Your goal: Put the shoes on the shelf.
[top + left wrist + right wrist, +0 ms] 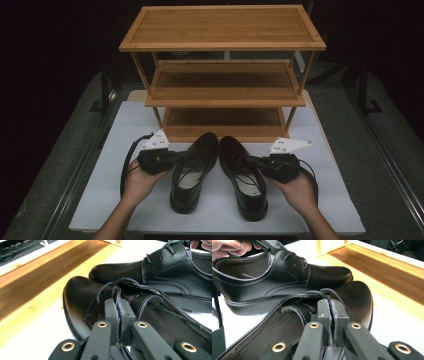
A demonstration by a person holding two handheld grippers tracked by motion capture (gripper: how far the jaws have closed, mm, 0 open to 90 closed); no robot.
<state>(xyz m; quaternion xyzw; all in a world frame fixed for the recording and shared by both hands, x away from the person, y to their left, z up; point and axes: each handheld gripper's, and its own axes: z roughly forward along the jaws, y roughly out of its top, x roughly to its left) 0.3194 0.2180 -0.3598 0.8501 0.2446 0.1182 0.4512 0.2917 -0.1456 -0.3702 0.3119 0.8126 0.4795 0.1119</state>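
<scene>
Here, 2 shoes [217, 172] near white board's [100, 200] front edge.

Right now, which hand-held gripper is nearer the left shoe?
Left. The left hand-held gripper is clamped on the left shoe; the right hand-held gripper grips the right shoe.

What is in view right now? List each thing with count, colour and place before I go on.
left shoe: one, black leather, on the white board, toe toward the rack, lacing edge pinched by the left gripper.
right shoe: one, black leather, beside the left shoe, lacing edge pinched by the right gripper.
rack: one, light wood, three shelves, at the far edge of the board.
white board: one, white, under shoes and rack.
left gripper: one, black, shut on the left shoe.
right gripper: one, black, shut on the right shoe.
hands: two, holding the grippers.
</scene>
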